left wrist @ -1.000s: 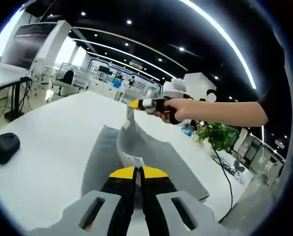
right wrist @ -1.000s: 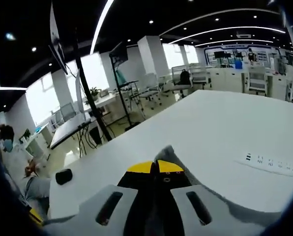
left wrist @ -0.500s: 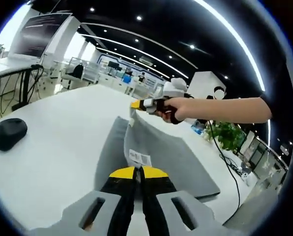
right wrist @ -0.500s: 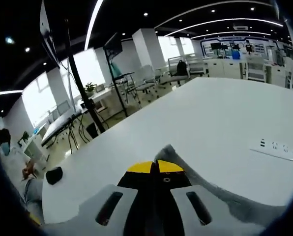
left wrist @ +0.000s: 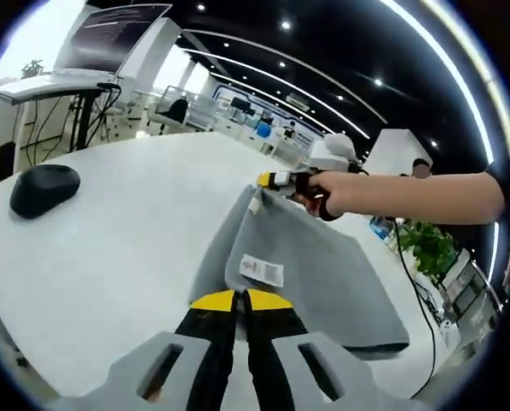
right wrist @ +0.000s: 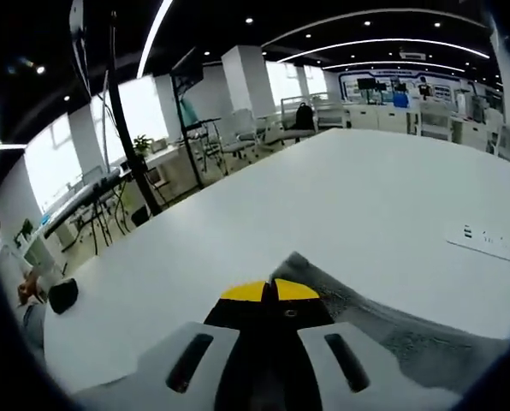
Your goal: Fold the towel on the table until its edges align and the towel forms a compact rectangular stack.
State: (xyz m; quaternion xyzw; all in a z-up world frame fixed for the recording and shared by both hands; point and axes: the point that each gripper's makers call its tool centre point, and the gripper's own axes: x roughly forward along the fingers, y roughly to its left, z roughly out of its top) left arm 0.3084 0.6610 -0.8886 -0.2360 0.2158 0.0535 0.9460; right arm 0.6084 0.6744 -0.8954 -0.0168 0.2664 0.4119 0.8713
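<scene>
Since a second ago the towel (left wrist: 315, 265) has dropped from a raised peak to a flat fold at frame centre; the fold looks nearly laid. Left gripper (left wrist: 240, 300) and right gripper (left wrist: 268, 180) each stay pinched on a towel corner.

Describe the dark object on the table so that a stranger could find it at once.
On the white table, look left of the grey towel held by both grippers. The mouse lies there alone near the edge: a low, rounded black shape, the one dark thing on that bare side.

My white table (left wrist: 127, 231) carries the grey towel (left wrist: 323, 274) at centre, a black mouse (left wrist: 44, 189) upper left.
</scene>
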